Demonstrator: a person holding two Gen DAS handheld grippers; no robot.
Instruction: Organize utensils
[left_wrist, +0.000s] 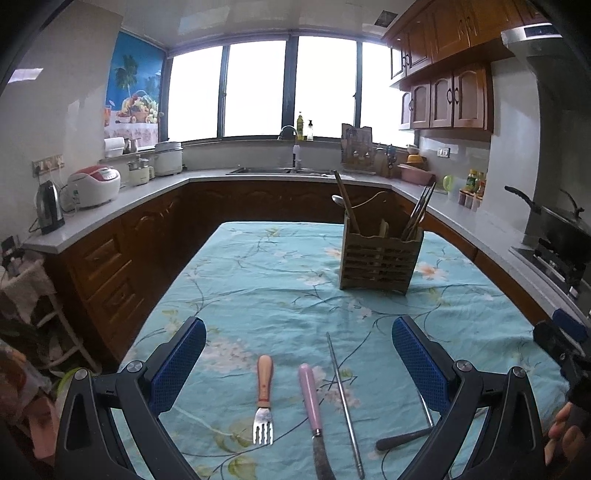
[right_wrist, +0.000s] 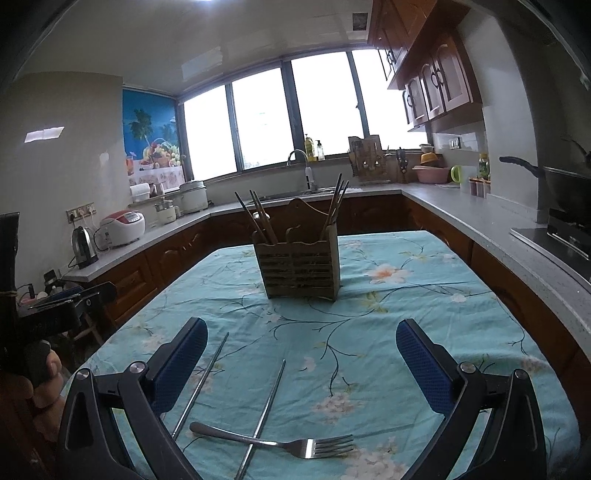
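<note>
Both grippers, left gripper (left_wrist: 298, 363) and right gripper (right_wrist: 301, 365), hang wide apart over the bench (left_wrist: 258, 280), holding nothing. The wooden-handled fork (left_wrist: 264, 397) and pink-handled knife (left_wrist: 312, 410) look light and stiff; I'd grab the handles. The steel fork (right_wrist: 273, 443) crosses a slippery metal chopstick (right_wrist: 264, 417). The caddy (right_wrist: 301, 266) sits farther back, its insides hidden.

Before you, a creased turquoise floral cloth (right_wrist: 424, 295) covers the table, matt and soft. The slatted wooden utensil holder (right_wrist: 301, 271) looks rough; the all-steel fork (right_wrist: 273, 443) gleams; your tools' blue pads (left_wrist: 421, 365) are dimpled.
</note>
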